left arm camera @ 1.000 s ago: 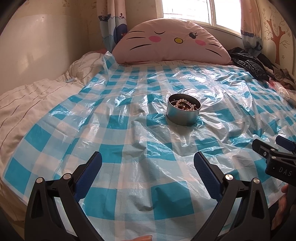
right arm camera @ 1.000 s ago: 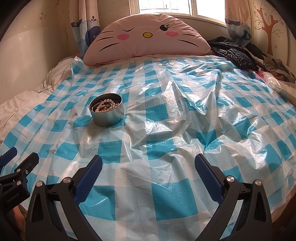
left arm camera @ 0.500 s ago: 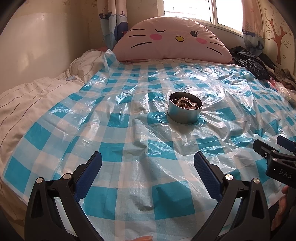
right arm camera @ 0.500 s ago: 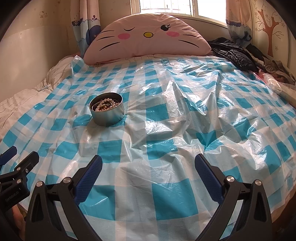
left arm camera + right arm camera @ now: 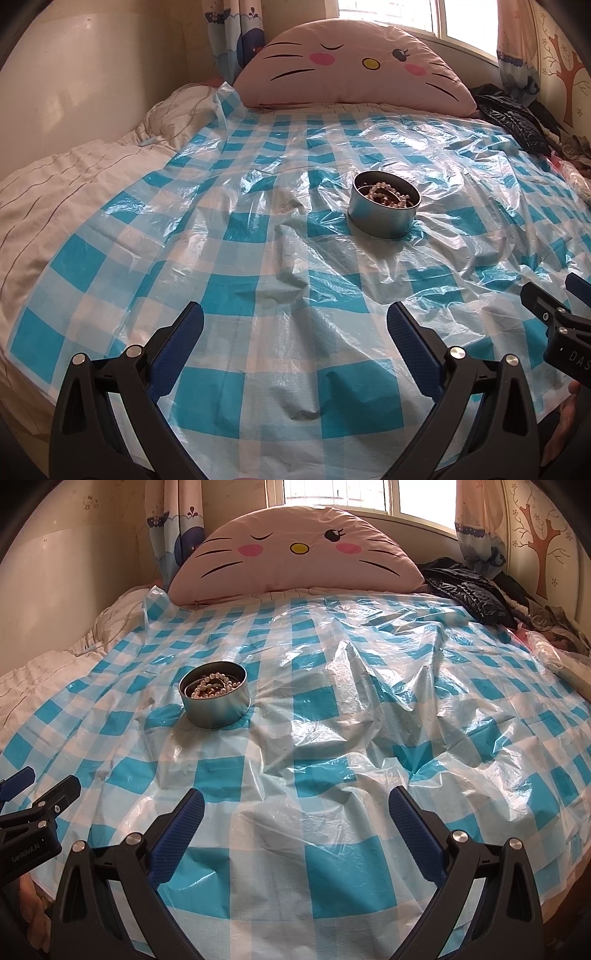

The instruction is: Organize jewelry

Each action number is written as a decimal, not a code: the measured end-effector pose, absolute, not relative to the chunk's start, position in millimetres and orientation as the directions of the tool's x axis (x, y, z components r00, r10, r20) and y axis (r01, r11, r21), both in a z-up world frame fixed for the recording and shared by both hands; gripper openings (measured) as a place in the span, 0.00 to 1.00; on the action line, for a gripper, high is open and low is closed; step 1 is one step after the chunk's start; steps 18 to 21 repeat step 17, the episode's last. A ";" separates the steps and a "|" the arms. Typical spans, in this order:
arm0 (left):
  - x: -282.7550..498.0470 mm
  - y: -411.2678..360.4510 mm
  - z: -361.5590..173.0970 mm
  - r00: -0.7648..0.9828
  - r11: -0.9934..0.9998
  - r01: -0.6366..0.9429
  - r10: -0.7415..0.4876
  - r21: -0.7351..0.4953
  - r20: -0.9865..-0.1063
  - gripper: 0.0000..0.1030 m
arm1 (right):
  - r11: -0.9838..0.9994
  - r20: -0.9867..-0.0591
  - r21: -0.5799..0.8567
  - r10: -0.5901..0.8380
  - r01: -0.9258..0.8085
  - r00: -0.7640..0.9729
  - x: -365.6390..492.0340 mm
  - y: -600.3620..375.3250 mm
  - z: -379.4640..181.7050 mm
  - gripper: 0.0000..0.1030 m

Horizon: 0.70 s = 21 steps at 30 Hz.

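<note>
A round metal tin (image 5: 384, 214) stands on the blue-and-white checked plastic sheet (image 5: 258, 280) on the bed. Pearl bead jewelry (image 5: 386, 194) lies inside it. The tin also shows in the right wrist view (image 5: 214, 701), with the beads (image 5: 212, 687) in it. My left gripper (image 5: 295, 328) is open and empty, well short of the tin and to its left. My right gripper (image 5: 295, 808) is open and empty, short of the tin and to its right. Each gripper shows at the edge of the other's view: the right one (image 5: 554, 299), the left one (image 5: 40, 782).
A pink cat-face pillow (image 5: 354, 70) leans at the head of the bed under the window. Dark clothes (image 5: 469, 590) are piled at the far right. A beige striped quilt (image 5: 62, 192) lies at the left. The plastic sheet is wrinkled, with a raised fold (image 5: 354, 672).
Both grippers have drifted slightly: the tin sits a little higher in both views. Both stay open and empty.
</note>
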<state>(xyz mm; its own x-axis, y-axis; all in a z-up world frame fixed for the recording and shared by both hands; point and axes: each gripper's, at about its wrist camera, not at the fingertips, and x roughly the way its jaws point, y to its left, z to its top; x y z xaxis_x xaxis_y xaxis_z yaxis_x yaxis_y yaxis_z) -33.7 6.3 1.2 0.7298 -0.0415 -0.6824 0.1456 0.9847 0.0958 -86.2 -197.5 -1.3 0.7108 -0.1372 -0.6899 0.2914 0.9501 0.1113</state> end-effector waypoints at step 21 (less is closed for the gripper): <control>-46.0 0.6 0.6 0.744 0.980 0.172 -0.062 0.102 -0.665 0.93 | 0.950 -0.692 0.108 -0.139 0.292 0.709 -86.8 -199.4 -0.9 0.93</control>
